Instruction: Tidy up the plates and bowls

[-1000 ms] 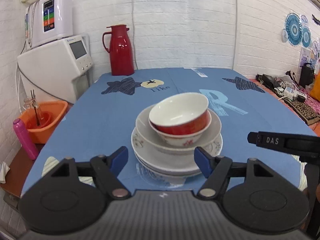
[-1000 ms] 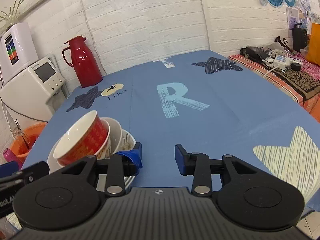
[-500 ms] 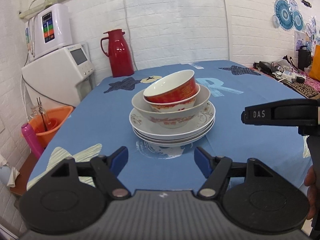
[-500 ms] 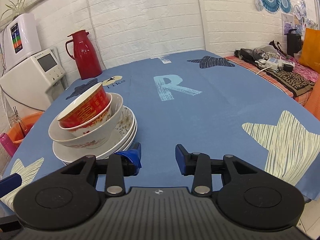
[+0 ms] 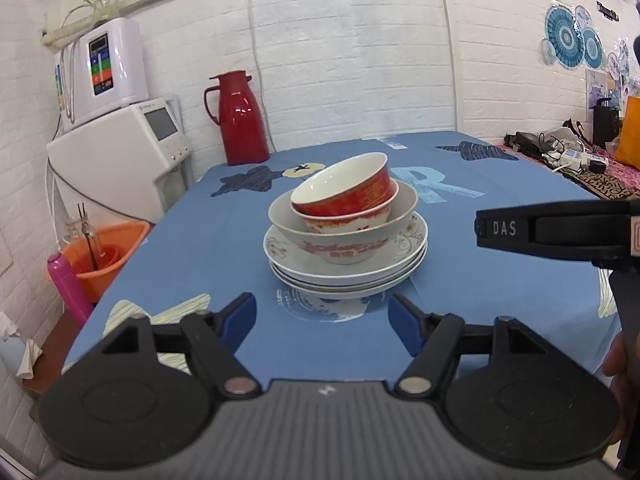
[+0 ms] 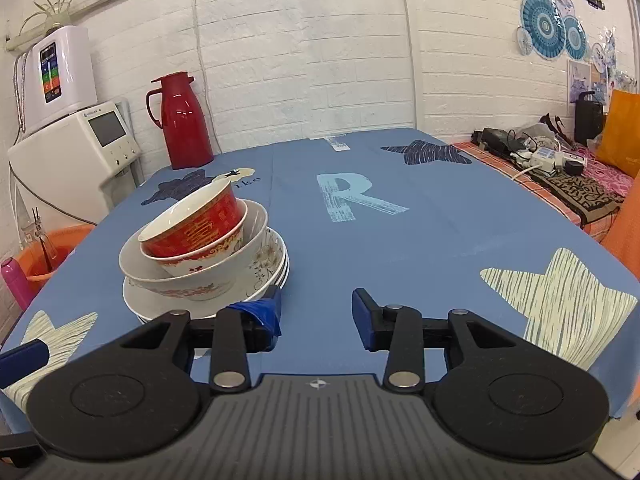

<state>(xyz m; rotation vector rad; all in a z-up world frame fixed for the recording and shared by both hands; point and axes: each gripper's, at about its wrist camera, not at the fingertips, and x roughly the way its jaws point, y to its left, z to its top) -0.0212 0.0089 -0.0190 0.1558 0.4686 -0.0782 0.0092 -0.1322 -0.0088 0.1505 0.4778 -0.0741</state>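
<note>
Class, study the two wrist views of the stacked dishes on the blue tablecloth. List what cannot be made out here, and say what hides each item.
- Plate count: in both views the plates overlap, only rims showing.
- Large bowl interior: filled by the nested bowls.
- Red bowl bottom: sunk in the bowl below it.
- Orange basin contents: left wrist view, hidden by its wall and the table edge.
- Right claw: in the left wrist view only its side shows.

Open blue tablecloth (image 6: 420,240) right of and behind the stacked dishes (image 5: 346,236), red thermos (image 6: 182,120) standing at the far left edge, clutter (image 6: 548,156) lining the right side.
</note>
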